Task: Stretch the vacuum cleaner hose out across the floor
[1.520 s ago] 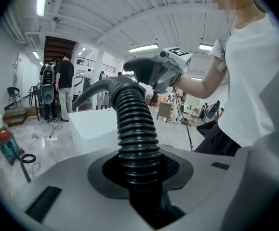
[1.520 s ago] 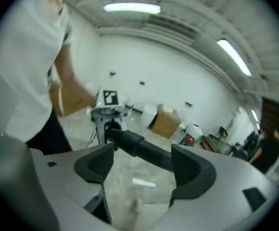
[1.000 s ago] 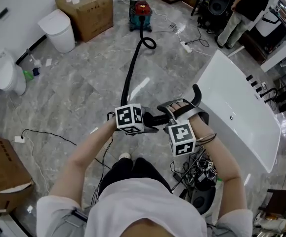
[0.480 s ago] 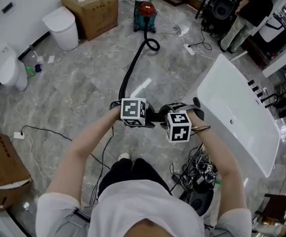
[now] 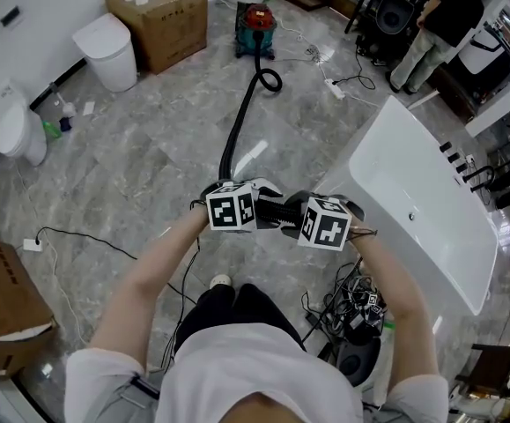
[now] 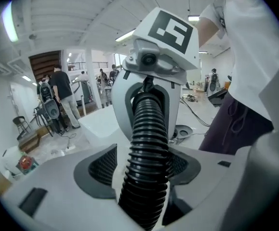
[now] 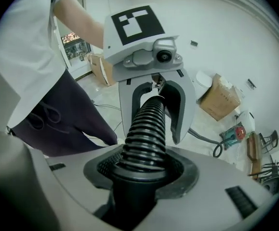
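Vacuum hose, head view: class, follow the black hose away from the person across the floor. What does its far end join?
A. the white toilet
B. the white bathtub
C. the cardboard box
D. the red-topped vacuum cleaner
D: the hose runs up across the grey floor, curls into a small loop and ends at the red-topped vacuum cleaner.
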Motion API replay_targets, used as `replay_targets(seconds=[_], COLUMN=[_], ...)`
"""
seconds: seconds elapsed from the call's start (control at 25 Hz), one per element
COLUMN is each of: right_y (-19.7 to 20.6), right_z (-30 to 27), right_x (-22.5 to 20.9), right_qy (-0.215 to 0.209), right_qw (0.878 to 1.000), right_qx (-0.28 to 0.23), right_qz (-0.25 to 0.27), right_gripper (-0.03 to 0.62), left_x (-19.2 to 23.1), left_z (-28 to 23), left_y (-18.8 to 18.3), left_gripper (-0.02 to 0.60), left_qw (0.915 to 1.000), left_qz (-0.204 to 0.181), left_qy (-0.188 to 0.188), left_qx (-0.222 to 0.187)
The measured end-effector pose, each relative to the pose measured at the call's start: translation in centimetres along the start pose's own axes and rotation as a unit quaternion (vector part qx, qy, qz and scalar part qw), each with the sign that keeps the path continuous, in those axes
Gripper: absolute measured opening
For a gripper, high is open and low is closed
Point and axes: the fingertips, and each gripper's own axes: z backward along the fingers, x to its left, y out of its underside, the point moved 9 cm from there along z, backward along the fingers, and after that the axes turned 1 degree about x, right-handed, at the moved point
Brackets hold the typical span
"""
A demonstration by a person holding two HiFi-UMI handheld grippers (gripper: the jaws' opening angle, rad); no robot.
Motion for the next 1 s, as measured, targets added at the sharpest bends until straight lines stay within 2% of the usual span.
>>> replay_targets(seconds=[0.12, 0.2, 0.28, 0.36, 0.44, 0.52, 0.56, 0.64, 0.72, 0.8, 0.88, 1.0], right_y=[0.2, 0.4, 1.1, 2.4, 3.4, 4.2, 4.6, 5.3, 5.9, 6.3, 6.3, 6.4], right_z=[-0.1, -0.1, 0.0, 0.3, 0.7, 0.8, 0.9, 0.8, 0.9, 1.1, 1.3, 1.2], right_x=[0.5, 0.6, 0.3, -0.3, -0.9, -1.2, -1.2, -1.0, -0.7, -0.4, 0.0, 0.7], right_qy=[0.000, 0.004, 0.013, 0.018, 0.008, -0.014, -0.028, -0.054, -0.076, -0.089, -0.099, -0.117], right_qw=[1.000, 1.000, 0.999, 0.997, 0.990, 0.978, 0.970, 0.949, 0.923, 0.895, 0.866, 0.816], right_qx=[-0.006, -0.006, -0.006, -0.016, -0.047, -0.089, -0.110, -0.153, -0.199, -0.247, -0.293, -0.365], right_qz=[-0.001, -0.007, -0.030, -0.071, -0.131, -0.188, -0.215, -0.269, -0.319, -0.361, -0.392, -0.432], right_gripper=[0.198, 0.198, 0.198, 0.198, 0.198, 0.198, 0.198, 0.198, 0.198, 0.198, 0.198, 0.198], left_x=[-0.8, -1.0, -0.8, -0.6, -0.8, -1.5, -1.8, -2.2, -2.5, -2.9, -3.6, -4.8], left_z=[0.2, 0.7, 1.8, 3.3, 4.4, 4.8, 5.0, 5.5, 6.1, 6.3, 6.3, 5.8], left_y=[-0.1, 0.1, 0.6, 1.1, 2.1, 3.6, 4.3, 5.5, 6.2, 6.6, 7.0, 7.4], left_gripper=[0.281, 0.315, 0.331, 0.331, 0.331, 0.331, 0.331, 0.331, 0.331, 0.331, 0.331, 0.331], left_qw=[0.9982, 0.9951, 0.9902, 0.9820, 0.9738, 0.9664, 0.9599, 0.9380, 0.9136, 0.8971, 0.8887, 0.8836], left_qz=[0.003, 0.021, 0.064, 0.123, 0.168, 0.202, 0.226, 0.286, 0.336, 0.366, 0.383, 0.397], left_qy=[-0.058, -0.094, -0.117, -0.124, -0.128, -0.132, -0.133, -0.135, -0.140, -0.138, -0.132, -0.119], left_qx=[-0.016, -0.022, -0.040, -0.071, -0.086, -0.090, -0.101, -0.141, -0.181, -0.205, -0.216, -0.218])
